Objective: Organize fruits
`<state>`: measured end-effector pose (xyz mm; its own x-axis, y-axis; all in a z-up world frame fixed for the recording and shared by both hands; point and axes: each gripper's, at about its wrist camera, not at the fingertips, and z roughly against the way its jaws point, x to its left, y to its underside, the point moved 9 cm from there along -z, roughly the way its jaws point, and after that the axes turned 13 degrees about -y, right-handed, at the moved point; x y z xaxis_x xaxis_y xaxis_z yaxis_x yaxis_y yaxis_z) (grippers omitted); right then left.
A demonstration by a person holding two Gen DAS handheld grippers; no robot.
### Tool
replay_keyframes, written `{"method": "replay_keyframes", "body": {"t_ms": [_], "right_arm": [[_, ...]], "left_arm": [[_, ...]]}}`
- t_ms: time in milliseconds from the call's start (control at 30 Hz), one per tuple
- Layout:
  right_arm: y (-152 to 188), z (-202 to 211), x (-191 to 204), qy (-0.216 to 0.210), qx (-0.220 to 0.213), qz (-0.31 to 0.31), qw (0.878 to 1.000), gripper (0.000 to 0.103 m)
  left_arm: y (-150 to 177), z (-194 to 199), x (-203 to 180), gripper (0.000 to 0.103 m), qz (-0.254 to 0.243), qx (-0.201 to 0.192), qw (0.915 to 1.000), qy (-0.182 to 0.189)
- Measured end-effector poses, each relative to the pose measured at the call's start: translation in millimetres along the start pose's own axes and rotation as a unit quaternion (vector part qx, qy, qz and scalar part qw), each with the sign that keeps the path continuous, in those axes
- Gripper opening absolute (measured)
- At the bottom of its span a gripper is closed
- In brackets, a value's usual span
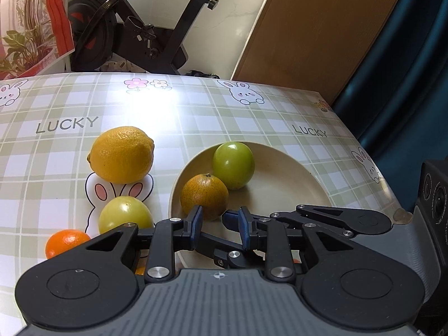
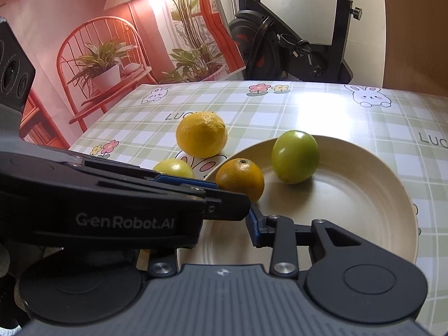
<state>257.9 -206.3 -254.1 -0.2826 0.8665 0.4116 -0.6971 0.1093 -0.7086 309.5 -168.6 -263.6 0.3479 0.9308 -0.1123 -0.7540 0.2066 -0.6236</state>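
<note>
Your left gripper (image 1: 219, 224) hangs over the near rim of the smooth cream plate (image 1: 282, 190), its blue-padded fingers (image 1: 196, 222) released with nothing between them. Your right gripper (image 2: 224, 212) crosses it; whether it grips anything I cannot tell. A dimpled orange (image 1: 204, 196) and glossy green fruit (image 1: 233, 163) sit on the plate; the pebbled lemon (image 1: 121, 154) rests on the checked tabletop (image 1: 196, 117).

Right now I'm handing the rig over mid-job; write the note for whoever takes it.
Left gripper: open, empty, at the near rim of the plate, just short of the dull orange.
Right gripper: low over the plate's near side; only one finger shows, the left gripper's body hides the rest, so its state cannot be told.
Done: dull orange and green fruit sit in the plate.
Left: lemon, yellow-green fruit and small bright orange lie on the tablecloth, left of the plate.
</note>
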Motion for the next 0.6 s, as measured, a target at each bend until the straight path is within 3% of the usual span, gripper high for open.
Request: {"method": "replay_keyframes", "body": {"t_ms": [267, 600], "right_arm": [[-10.5, 1.9, -0.4, 0.009, -0.001, 0.011, 1.000, 0.031], [-6.3, 25.8, 21.6, -0.001, -0.024, 0.017, 1.000, 0.031]], "left_arm": [[-6.8, 10.6, 5.2, 0.029, 0.012, -0.012, 0.9998, 0.008], [-7.4, 59.9, 26.8, 0.030, -0.010, -0.044, 0.9989, 0.013]]}}
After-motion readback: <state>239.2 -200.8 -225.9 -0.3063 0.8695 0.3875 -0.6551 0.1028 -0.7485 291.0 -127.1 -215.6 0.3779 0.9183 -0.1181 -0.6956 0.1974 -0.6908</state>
